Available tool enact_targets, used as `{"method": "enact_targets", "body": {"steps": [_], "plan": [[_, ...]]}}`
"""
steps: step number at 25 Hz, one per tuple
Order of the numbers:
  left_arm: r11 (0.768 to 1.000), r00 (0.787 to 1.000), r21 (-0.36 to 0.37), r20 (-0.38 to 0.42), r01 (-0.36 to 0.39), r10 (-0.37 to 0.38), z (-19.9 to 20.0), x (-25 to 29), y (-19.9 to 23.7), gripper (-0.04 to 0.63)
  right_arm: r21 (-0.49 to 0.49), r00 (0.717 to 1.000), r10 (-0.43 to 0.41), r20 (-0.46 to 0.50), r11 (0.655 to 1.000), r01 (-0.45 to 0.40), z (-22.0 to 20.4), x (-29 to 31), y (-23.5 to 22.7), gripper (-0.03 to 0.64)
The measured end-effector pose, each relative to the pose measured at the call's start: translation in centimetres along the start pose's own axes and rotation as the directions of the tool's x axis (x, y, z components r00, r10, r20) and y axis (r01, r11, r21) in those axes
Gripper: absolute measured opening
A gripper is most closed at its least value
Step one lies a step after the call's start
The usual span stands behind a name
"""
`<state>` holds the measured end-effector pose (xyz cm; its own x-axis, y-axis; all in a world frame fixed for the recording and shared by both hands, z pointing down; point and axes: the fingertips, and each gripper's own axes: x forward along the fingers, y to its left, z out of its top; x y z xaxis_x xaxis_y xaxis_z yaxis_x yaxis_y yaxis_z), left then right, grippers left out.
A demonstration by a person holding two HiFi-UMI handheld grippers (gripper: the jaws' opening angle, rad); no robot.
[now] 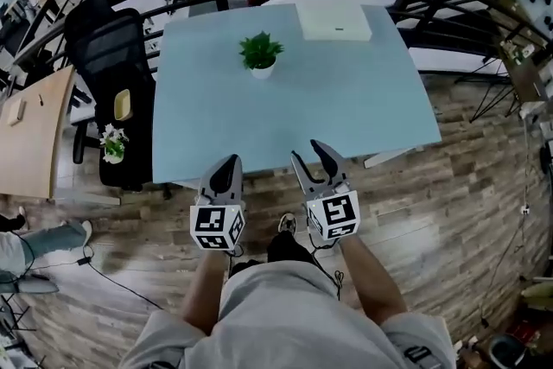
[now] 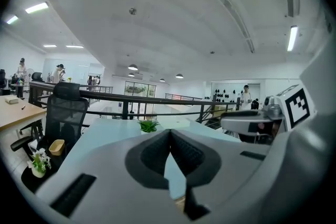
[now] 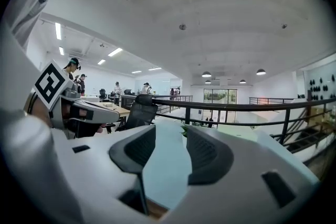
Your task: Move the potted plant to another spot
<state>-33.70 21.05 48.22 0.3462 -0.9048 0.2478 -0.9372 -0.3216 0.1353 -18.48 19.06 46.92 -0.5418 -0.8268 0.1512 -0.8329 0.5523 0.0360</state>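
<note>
The plant (image 1: 260, 53) sits on the table (image 1: 346, 99), well ahead of both grippers and roughly on the line between them. It is a small tuft of green leaves in a white pot (image 1: 263, 71). It looks light enough for one gripper. The leaves would bend and give no hold, so the grip belongs on the pot's wall, below the foliage and square across it. The pot is probably smooth and hard, so it could slip or tip if pinched high or off-centre, and it should be kept upright.

The left gripper (image 1: 228, 162) has its jaws together at the tips and holds nothing. The right gripper (image 1: 308, 151) has its jaws somewhat apart, with only table showing between them. Both hang short of the near table edge.

The pot's material and weight cannot be told from here. The left gripper view shows only the leaves (image 2: 149, 125) above the jaws, and the right gripper view shows only a sliver of green (image 3: 185, 131) beside one jaw. A white box (image 1: 334, 22) lies beyond the plant, to its right.
</note>
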Motion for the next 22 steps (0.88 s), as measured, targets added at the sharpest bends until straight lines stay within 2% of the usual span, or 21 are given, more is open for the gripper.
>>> {"method": "enact_targets", "body": {"steps": [5, 8, 11, 22], "plan": [[1.0, 0.999, -0.017, -0.024, -0.024, 0.023, 0.0, 4.5, -0.8, 0.012, 0.015, 0.999, 0.031, -0.025, 0.999, -0.03, -1.1, 2.5, -4.3, 0.199], [0.999, 0.998, -0.015, -0.046, -0.038, 0.037, -0.1, 6.3, -0.5, 0.012, 0.014, 0.997, 0.052, -0.049, 0.999, -0.051, -2.0, 3.9, -5.8, 0.235], [0.999, 0.996, -0.015, -0.067, -0.052, 0.051, -0.4, 7.9, -0.1, 0.012, 0.021, 0.996, 0.063, -0.063, 0.998, -0.062, -2.8, 5.0, -7.1, 0.243], [0.998, 0.992, -0.04, -0.123, -0.039, 0.034, -1.9, 15.5, 3.9, 0.012, 0.032, 0.989, 0.061, -0.134, 0.998, -0.057, -5.9, 11.2, -10.7, 0.299]]}}
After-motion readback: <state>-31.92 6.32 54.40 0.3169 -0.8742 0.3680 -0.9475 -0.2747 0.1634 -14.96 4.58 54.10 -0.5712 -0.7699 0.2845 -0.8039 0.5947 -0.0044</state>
